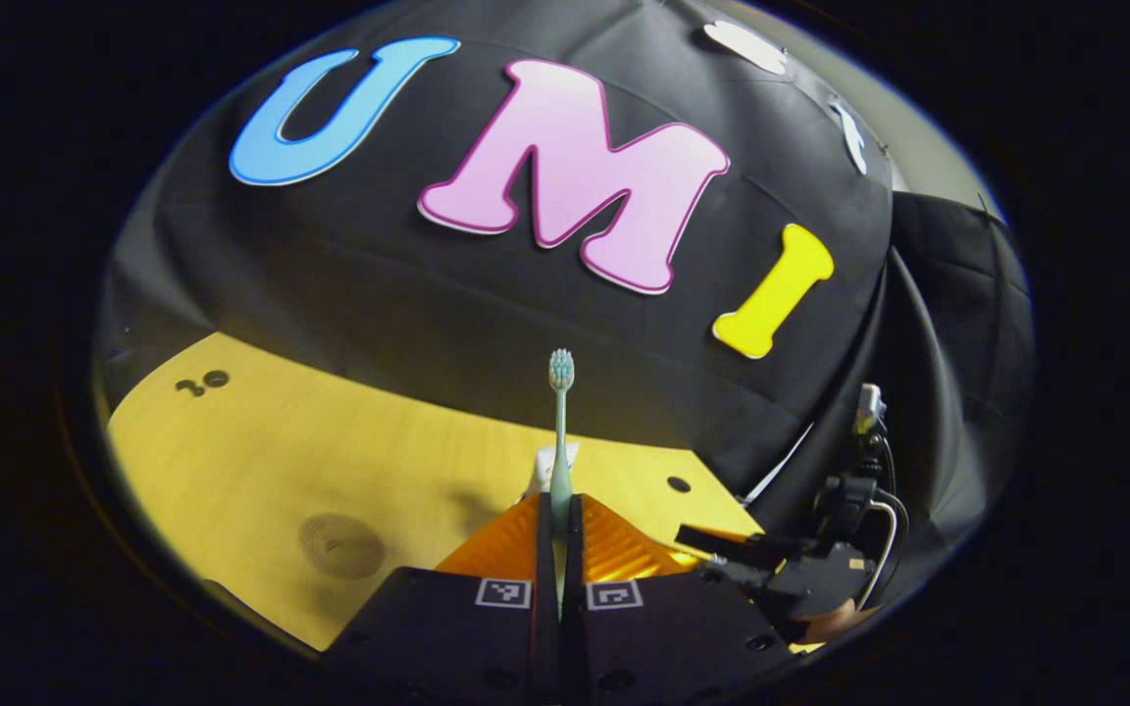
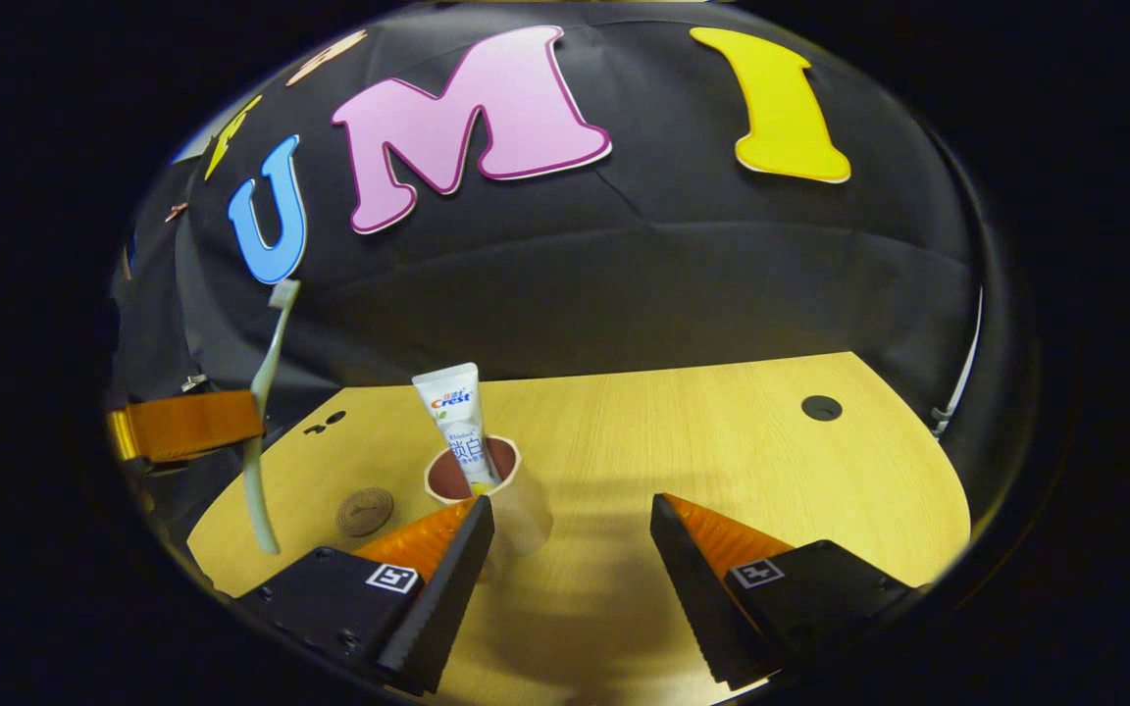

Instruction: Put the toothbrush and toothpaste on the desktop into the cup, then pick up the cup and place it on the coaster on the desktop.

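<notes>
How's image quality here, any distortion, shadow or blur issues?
Left gripper view: strong fisheye bend on the desktop edge; toothbrush sharp. Right gripper view: same bending; soft shadow on the desktop between the right gripper fingers; cup and toothpaste sharp.

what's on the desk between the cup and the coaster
Nothing: in the right gripper view, bare desktop separates the cup, which holds the toothpaste, from the coaster beside it.

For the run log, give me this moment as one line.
left tongs: shut on toothbrush, upright | right tongs: open, near cup | toothpaste: in cup | coaster: bare
</notes>
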Motion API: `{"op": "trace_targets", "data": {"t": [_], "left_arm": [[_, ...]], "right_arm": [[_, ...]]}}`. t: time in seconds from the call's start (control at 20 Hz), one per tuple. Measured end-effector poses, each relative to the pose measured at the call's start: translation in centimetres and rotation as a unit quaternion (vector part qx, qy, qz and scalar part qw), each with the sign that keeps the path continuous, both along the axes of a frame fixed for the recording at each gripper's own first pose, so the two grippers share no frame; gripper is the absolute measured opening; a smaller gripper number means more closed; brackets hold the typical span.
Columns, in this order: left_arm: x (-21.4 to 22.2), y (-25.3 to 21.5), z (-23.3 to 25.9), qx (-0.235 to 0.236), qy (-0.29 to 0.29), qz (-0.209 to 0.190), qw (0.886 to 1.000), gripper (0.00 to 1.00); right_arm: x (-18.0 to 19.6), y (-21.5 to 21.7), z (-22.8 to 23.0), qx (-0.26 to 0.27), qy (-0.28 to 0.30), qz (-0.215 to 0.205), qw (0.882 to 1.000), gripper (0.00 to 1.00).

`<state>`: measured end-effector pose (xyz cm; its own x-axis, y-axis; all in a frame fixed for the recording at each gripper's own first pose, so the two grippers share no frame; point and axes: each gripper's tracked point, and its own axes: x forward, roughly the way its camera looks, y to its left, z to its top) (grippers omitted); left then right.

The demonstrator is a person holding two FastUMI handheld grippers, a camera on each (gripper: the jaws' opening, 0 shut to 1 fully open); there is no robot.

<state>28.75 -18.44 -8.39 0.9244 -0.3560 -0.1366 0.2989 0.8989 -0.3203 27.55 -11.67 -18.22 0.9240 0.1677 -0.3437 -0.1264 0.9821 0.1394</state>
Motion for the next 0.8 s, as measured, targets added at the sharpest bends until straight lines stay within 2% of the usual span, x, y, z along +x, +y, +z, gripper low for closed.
{"op": "trace_targets", "data": {"t": [0.4, 0.65, 0.8], "left_arm": [[7.2, -4.4, 1.9, 0.008, -0.113, -0.042, 0.993, 0.06], [10.2, -5.0, -0.3, 0.005, -0.143, -0.039, 0.989, 0.06], [10.8, -5.8, -1.6, 0.000, -0.149, -0.046, 0.988, 0.07]], "right_arm": [[-2.3, -3.8, -0.9, -0.003, 0.019, -0.031, 0.999, 0.98], [-3.3, -3.6, -2.5, 0.019, 0.034, -0.050, 0.998, 0.98], [-3.5, -2.8, -3.4, 0.021, 0.039, -0.046, 0.998, 0.98]]}}
